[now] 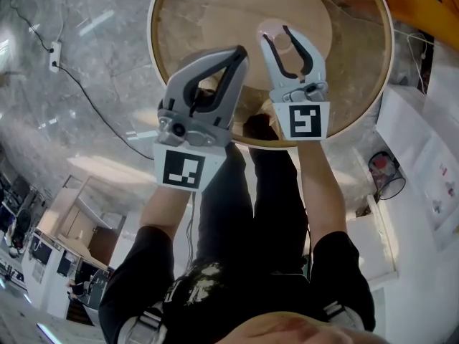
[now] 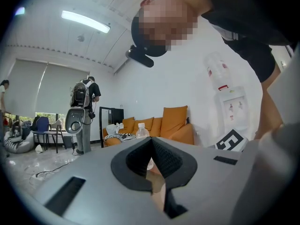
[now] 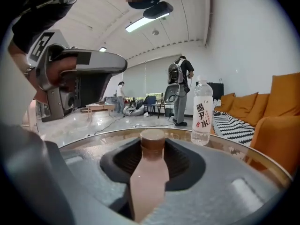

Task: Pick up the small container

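Right gripper (image 1: 276,33) closing around the small container (image 1: 280,44)
Head view: the container stands on the round table (image 1: 153,41), between jaws not yet pressing it; the left gripper (image 1: 240,53) is at nine o'clock. Left gripper view: jaws clenched, empty. Right gripper view: a water bottle (image 3: 202,111) stands at two o'clock, behind the container.

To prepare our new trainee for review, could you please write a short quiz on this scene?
1. True or false: the left gripper holds the small container.
2. What else stands on the round table? A water bottle; B mug; C bowl.
3. Which gripper has the container between its jaws?
Key: 1 false, it is shut and empty. 2 A. 3 The right gripper, whose jaws are closing.
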Motion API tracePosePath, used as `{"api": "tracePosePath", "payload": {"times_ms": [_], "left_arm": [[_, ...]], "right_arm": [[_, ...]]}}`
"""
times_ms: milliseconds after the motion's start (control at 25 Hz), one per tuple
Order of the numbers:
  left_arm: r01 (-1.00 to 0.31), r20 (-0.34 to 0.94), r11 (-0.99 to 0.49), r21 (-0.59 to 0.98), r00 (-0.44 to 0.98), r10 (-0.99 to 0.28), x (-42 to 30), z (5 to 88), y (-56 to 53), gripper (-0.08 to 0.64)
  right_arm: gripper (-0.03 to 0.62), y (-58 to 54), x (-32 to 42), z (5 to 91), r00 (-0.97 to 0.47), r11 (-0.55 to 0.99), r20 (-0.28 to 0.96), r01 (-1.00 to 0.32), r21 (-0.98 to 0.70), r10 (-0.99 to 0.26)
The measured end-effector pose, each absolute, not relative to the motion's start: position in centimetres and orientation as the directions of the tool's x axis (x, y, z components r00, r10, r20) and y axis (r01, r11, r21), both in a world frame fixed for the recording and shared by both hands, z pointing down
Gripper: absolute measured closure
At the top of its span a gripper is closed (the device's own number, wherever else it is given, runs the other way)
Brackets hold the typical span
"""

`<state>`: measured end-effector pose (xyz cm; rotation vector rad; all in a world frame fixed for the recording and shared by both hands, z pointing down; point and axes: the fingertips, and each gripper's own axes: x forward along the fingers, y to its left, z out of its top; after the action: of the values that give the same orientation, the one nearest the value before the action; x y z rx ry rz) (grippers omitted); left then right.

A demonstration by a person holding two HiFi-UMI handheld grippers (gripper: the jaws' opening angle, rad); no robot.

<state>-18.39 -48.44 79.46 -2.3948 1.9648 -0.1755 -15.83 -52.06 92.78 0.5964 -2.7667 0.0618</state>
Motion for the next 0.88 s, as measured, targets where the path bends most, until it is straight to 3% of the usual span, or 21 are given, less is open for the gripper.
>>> {"api": "tracePosePath", "payload": {"times_ms": [280, 880], "left_arm": [[-0.97, 0.063, -0.214, -0.111, 0.209, -0.976, -17.4, 77.2, -47.9, 0.549], [-0.972, 0.06, -0.182, -0.151, 0.175, -0.983, -15.6, 61.4, -44.6, 0.549]], "right_arm": [[0.457, -52.0, -15.6, 90.5, -0.857, 0.901, 0.307, -0.434, 0.006, -0.415], [0.457, -48.3, -13.4, 73.0, -0.872, 0.91, 0.288, -0.414, 0.0, -0.397]]}}
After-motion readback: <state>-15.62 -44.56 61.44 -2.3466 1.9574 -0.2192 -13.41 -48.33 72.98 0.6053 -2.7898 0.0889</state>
